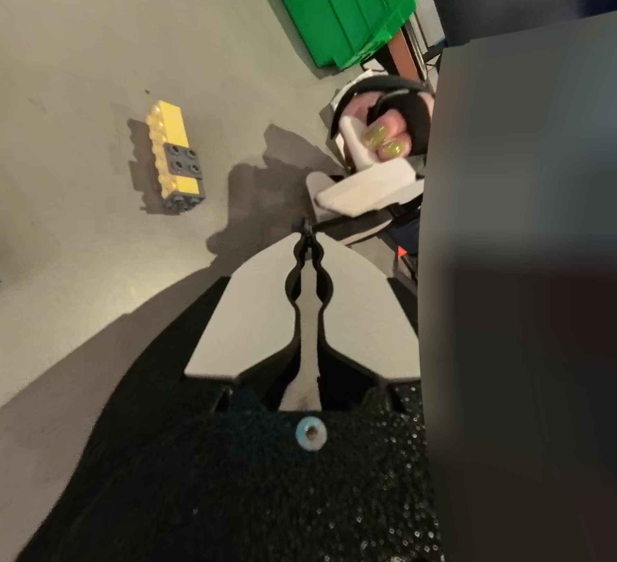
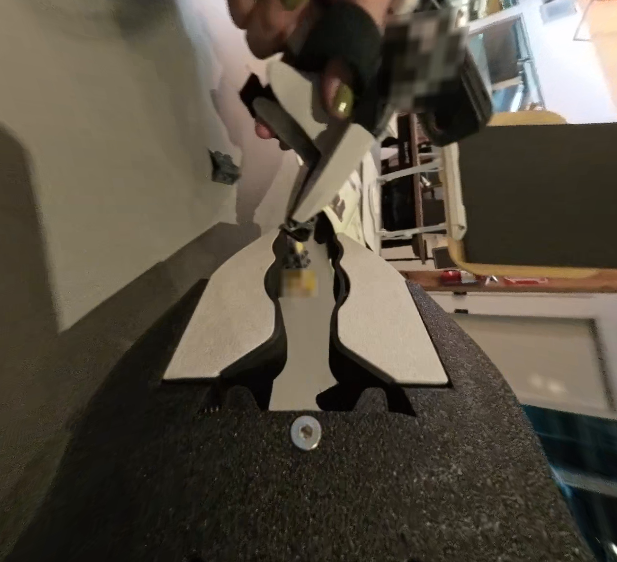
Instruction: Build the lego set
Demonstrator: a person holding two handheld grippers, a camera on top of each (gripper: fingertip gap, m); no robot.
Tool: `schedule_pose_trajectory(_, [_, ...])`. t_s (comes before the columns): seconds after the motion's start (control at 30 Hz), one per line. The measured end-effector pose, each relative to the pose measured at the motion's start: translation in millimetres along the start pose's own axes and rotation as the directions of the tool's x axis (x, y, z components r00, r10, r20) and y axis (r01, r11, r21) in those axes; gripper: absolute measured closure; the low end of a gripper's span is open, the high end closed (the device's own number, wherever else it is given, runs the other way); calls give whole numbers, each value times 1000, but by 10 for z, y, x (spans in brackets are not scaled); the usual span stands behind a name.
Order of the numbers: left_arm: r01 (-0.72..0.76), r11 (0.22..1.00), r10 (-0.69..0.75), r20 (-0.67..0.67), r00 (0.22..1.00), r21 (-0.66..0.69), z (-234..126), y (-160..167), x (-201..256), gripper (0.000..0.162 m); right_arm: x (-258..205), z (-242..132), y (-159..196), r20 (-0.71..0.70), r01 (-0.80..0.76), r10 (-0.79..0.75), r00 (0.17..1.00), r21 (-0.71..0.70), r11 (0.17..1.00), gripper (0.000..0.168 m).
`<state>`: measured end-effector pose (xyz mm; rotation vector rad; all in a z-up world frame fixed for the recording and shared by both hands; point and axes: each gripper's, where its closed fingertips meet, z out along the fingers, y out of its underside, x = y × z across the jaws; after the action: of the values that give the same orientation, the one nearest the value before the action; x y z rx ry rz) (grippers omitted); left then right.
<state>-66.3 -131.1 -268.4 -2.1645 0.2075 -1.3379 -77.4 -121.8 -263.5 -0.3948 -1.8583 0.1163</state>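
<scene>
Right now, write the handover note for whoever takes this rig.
Left gripper: shut on a small dark piece, tip to tip with the right gripper.
Right gripper: a dark-and-yellow piece shows between its fingers; grip unclear.
Table: yellow brick carrying a grey plate, a loose grey piece, green bin.
Done: plate on brick. Left: join the held pieces, likely, then the rest.

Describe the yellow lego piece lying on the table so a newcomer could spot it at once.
Start at the green bin at the table's far edge, then look down and left across the bare grey surface. The yellow brick lies alone there on its side, studs facing left. A small dark grey plate with four holes is stuck on it, and nothing else on the table is yellow.
</scene>
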Motion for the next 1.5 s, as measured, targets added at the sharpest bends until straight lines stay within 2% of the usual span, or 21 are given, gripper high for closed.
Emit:
schedule_pose_trajectory(0.07, [7,1000,-7,2,1000,9,-10,-11,-19,159,-73,32,-33,38,-23,23,999,0,1000,144])
schedule_pose_trajectory(0.17, [16,999,-16,-22,1000,31,-43,-44,1,159,-73,29,-39,80,-140,138,987,19,990,144])
schedule_pose_trajectory(0.47, [-17,999,19,-44,999,45,-1,-76,33,158,-34,44,-20,91,-266,262,961,23,964,151])
schedule_pose_trajectory(0.5, [-49,997,52,-48,998,63,-6,-108,56,154,-7,39,-10,94,-305,301,949,27,952,151])
schedule_pose_trajectory(0.57, [-132,985,138,-45,989,108,-29,-186,116,125,99,30,59,67,-408,406,912,32,912,151])
schedule_pose_trajectory(0.6, [-189,973,194,-27,981,130,-48,-225,135,117,144,17,94,70,-474,471,879,41,879,151])
schedule_pose_trajectory(0.67, [-340,925,334,66,940,167,-86,-311,134,112,240,-10,152,96,-633,627,773,73,770,151])
schedule_pose_trajectory(0.73, [-520,835,487,198,851,179,-106,-395,135,108,285,-38,152,201,-794,770,606,95,600,151])
schedule_pose_trajectory(0.8, [-683,712,610,336,717,164,-100,-469,158,105,302,-66,97,354,-920,852,386,84,382,151])
schedule_pose_trajectory(0.9, [-846,530,745,450,493,49,-23,-458,205,105,331,-103,29,531,-996,843,86,18,90,151])
schedule_pose_trajectory(1.0, [-916,399,796,509,328,-34,26,-447,237,107,378,-138,-1,623,-995,776,-97,-37,-94,151])
schedule_pose_trajectory(1.07, [-938,342,804,534,260,-58,34,-455,258,112,402,-178,-42,674,-983,718,-174,-79,-164,151])
schedule_pose_trajectory(1.17, [-954,291,803,560,203,-70,26,-472,291,121,417,-222,-95,720,-969,653,-235,-123,-213,151])
schedule_pose_trajectory(1.3, [-969,231,788,600,138,-81,-21,-508,333,137,409,-233,-113,735,-963,627,-259,-145,-227,151])
schedule_pose_trajectory(1.5, [-968,232,787,603,129,-96,-28,-506,319,143,424,-250,-131,750,-960,606,-265,-147,-239,151])
